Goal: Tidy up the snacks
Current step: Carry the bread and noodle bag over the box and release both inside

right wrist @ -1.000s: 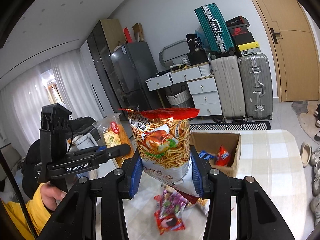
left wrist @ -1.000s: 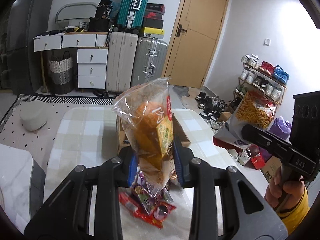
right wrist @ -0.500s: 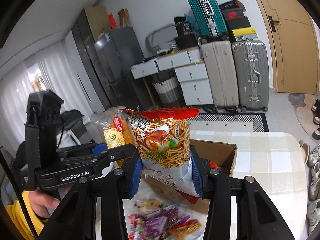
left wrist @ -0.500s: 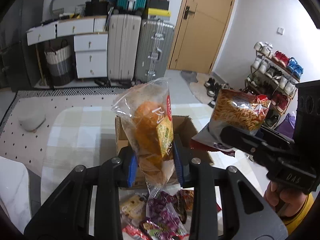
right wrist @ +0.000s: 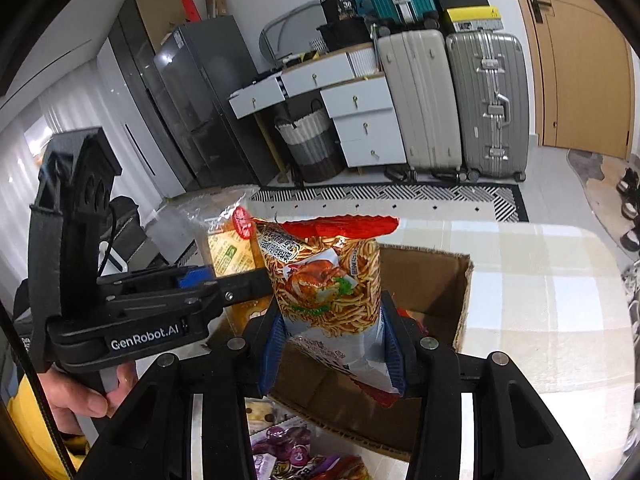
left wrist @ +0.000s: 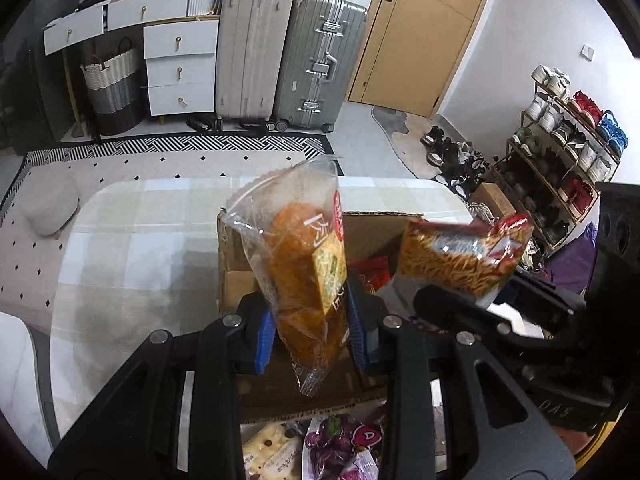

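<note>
My left gripper (left wrist: 310,326) is shut on a clear bread bag (left wrist: 304,256) with an orange bun inside, held upright over the open cardboard box (left wrist: 236,280). My right gripper (right wrist: 332,352) is shut on a noodle snack bag (right wrist: 326,276) with a red top, also over the box (right wrist: 460,300). The noodle bag (left wrist: 460,258) and right gripper (left wrist: 452,308) show at the right of the left wrist view. The bread bag (right wrist: 224,240) and left gripper (right wrist: 224,280) show at the left of the right wrist view. Red packets (left wrist: 370,272) lie inside the box.
Loose snack packets, purple (left wrist: 344,448) and pale (left wrist: 272,452), lie on the checked tablecloth (left wrist: 132,248) in front of the box. Suitcases (left wrist: 316,60), white drawers (left wrist: 180,68) and a shoe rack (left wrist: 560,152) stand beyond the table.
Both grippers have moved forward and tilted down with their bags, from above the loose packets to over the open box. The noodle bag has come closer to the bread bag.
</note>
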Demonstrator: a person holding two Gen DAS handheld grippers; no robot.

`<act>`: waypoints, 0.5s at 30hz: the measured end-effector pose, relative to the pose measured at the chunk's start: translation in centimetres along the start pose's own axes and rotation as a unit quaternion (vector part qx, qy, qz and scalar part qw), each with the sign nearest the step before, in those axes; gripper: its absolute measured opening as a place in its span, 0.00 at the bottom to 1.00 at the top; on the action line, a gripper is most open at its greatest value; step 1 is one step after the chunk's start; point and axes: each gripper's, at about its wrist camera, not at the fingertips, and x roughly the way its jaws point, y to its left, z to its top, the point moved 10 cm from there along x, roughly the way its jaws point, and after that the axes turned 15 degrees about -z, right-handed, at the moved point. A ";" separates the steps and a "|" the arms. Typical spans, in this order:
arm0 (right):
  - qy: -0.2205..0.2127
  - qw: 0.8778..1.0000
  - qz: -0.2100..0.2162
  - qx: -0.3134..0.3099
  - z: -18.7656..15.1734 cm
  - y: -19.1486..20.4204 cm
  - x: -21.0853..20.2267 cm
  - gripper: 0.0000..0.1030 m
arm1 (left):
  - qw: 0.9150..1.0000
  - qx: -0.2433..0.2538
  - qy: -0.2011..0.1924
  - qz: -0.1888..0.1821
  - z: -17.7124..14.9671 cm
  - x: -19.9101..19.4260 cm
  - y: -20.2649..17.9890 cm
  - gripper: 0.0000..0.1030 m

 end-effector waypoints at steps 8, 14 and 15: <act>0.021 1.000 0.001 0.007 -1.5 -0.5 1.9 0.42 | 1.000 -0.004 0.011 -0.001 -0.4 3.1 1.3 0.27; 0.029 1.000 0.003 0.003 -2.1 -0.1 2.2 0.42 | 1.000 -0.005 0.016 -0.005 -1.9 3.6 0.7 0.27; 0.031 1.000 0.003 0.003 -2.3 -0.1 2.3 0.42 | 1.000 -0.003 0.017 -0.002 -2.0 3.6 0.7 0.27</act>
